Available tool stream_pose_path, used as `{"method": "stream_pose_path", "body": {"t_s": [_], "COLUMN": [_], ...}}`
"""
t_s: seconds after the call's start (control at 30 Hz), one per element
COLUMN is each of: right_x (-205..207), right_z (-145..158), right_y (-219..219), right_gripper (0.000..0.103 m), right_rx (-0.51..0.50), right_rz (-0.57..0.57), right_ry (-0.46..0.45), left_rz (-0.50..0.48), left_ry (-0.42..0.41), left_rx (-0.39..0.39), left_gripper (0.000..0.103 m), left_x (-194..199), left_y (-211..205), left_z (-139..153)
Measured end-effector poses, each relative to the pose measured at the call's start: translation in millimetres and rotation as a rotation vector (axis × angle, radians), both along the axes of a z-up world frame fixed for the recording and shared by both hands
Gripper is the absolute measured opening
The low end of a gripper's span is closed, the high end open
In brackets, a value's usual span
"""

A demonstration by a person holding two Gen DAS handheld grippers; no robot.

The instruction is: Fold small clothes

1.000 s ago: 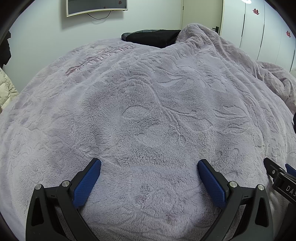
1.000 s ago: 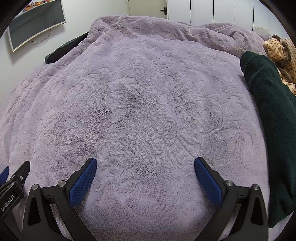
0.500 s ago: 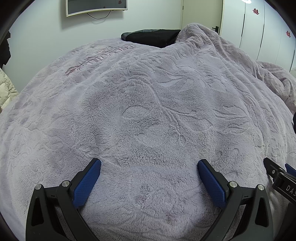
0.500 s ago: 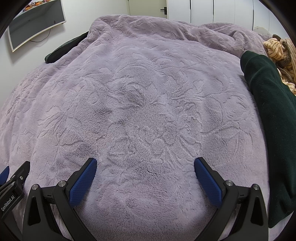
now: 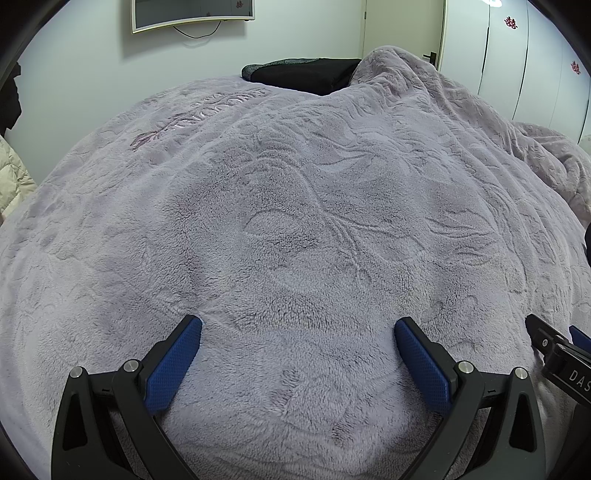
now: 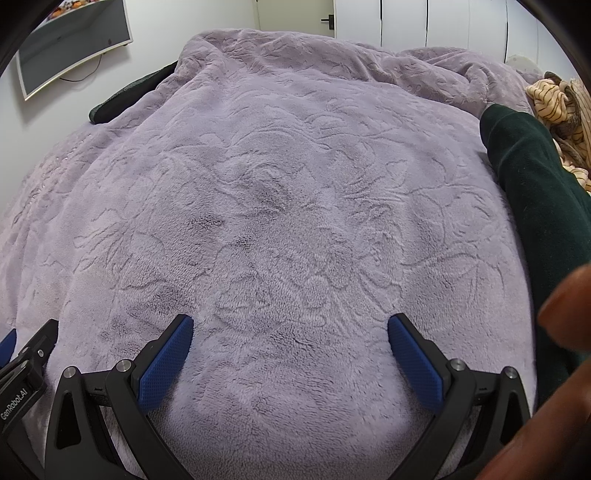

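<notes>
A dark green garment [image 6: 535,192] lies along the right edge of the bed in the right wrist view, to the right of my right gripper. A tan striped garment [image 6: 557,107] is bunched behind it. My right gripper [image 6: 290,334] is open and empty, low over the lilac fleece blanket [image 6: 280,192]. My left gripper [image 5: 298,336] is open and empty over the same blanket [image 5: 295,184], with no garment between its fingers. Part of the right gripper [image 5: 561,358] shows at the left wrist view's right edge, and part of the left gripper [image 6: 22,365] shows at the right wrist view's left edge.
A dark pillow [image 5: 306,74] lies at the far end of the bed. The blanket is heaped at the far right [image 5: 480,110]. A screen [image 5: 192,14] hangs on the wall. White wardrobe doors [image 5: 517,55] stand behind. A blurred hand [image 6: 554,369] fills the right wrist view's lower right.
Both grippers have stayed still and open. A blurred hand has come into the lower right of the right wrist view.
</notes>
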State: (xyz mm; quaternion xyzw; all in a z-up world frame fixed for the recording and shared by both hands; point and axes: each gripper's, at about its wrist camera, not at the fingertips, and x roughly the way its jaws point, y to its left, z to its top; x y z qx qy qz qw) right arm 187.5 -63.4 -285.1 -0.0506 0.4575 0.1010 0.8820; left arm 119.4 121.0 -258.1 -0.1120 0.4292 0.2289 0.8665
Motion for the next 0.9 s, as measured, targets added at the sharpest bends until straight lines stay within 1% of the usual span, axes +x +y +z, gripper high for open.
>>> {"method": "stream_pose_path", "body": {"t_s": [0.9], "right_x": [-1.1], "right_z": [1.1], "right_y": [1.6], "right_gripper": [0.103], "right_rx": [0.009], "right_rz": [-0.001], "right_ry": [-0.001], "left_rz": [0.001], "left_ry": [-0.001], "left_rx": [0.000], "left_gripper": [0.103], "left_x": [0.2], "left_y": [-0.2], "left_z": [-0.1]}}
